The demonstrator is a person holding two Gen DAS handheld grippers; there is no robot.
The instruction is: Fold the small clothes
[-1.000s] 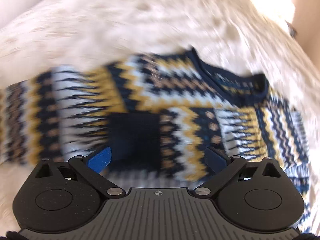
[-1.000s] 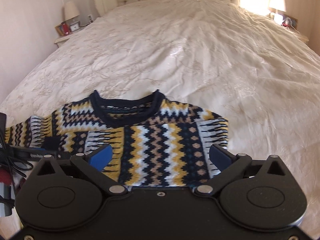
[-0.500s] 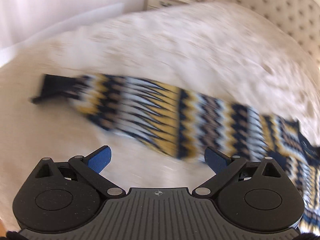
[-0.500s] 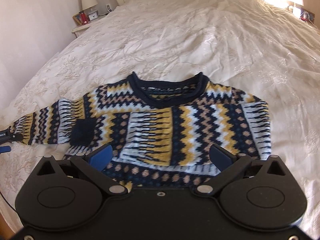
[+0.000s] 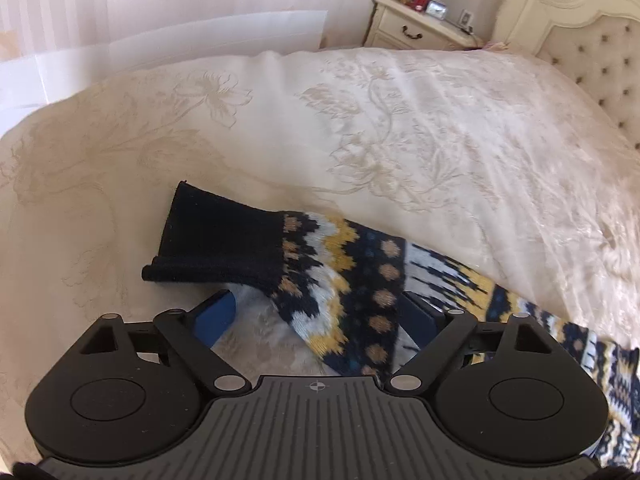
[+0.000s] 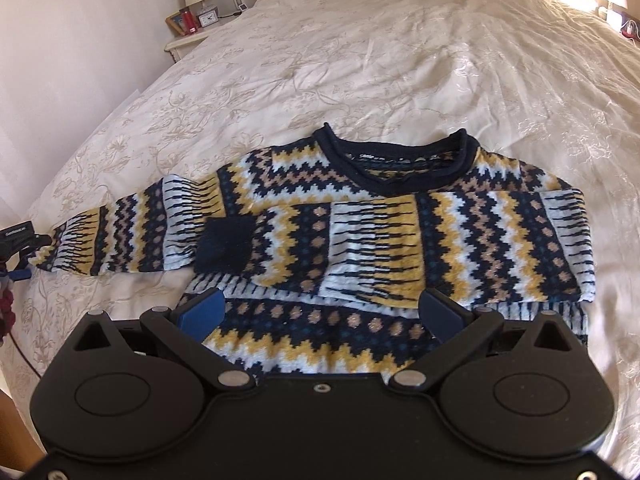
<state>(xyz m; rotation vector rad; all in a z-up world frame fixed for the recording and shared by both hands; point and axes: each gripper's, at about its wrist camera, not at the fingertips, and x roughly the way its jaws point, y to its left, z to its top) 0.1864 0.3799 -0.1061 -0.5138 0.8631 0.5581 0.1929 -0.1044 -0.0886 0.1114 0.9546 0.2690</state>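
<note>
Sweater point(image 6: 400, 232), zigzag knit in navy, yellow, white and tan, is lying face up on the cream embroidered bedspread point(image 6: 360, 60), navy collar point(image 6: 394, 160) pointing toward the headboard.

Far left: the outstretched sleeve point(image 6: 120, 236) is reaching toward the bed edge, unfolded. Its navy cuff point(image 5: 216, 244) is lying flat on the bedspread in the left wrist view. The left tongs point(image 5: 320, 316) are hovering just over the patterned stretch beside that cuff, jaws spread wide on either side of the sleeve and gripping nothing.

Centre: the other sleeve is already lying folded across the chest, its dark cuff point(image 6: 226, 248) resting on the body panel.

Right: the right tongs point(image 6: 320, 312) are hanging above the hem, jaws likewise released, holding nothing. The right side of the garment is sitting straight and fairly flat.

Background: a nightstand point(image 5: 420, 24) with lamp and clock is standing beside the bed.

Step in hand, as judged: taking the outstretched sleeve to fold it inward. To do it well, the left tongs should be pinching both knit layers near the cuff seam without catching the bedspread beneath, lifting only slightly, then carrying the sleeve across level with the first one. The right tongs could be pressing the shoulder line so the body is not dragging or bunching.
</note>
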